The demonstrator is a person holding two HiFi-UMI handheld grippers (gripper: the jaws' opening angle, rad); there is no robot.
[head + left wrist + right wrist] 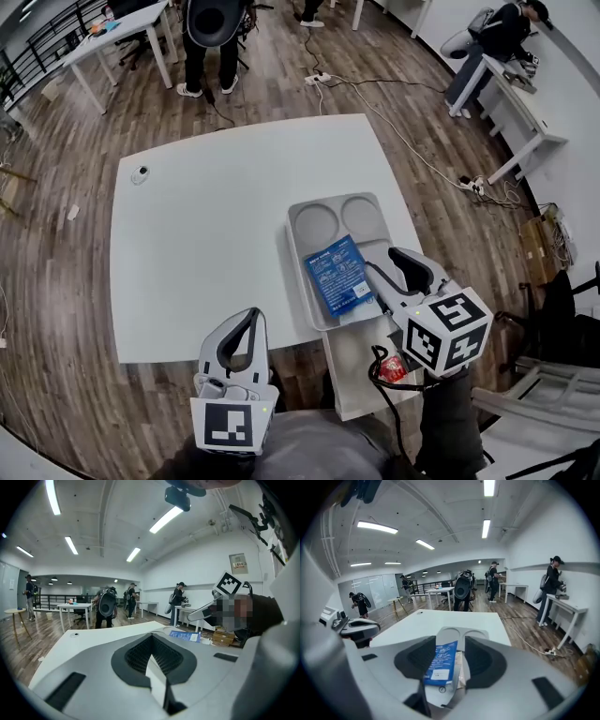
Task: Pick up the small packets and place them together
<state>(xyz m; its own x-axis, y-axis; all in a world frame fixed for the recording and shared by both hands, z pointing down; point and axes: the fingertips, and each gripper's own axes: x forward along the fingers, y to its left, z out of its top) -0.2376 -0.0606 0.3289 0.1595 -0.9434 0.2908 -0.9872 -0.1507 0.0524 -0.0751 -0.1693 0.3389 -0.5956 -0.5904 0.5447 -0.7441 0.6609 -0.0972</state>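
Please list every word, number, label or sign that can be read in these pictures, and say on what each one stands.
Nothing can be read for certain.
Blue packet: white print and a white label, too small to read.
Wall sign: red marks, too blurred to read.
Marker cube: black square patterns, no words.
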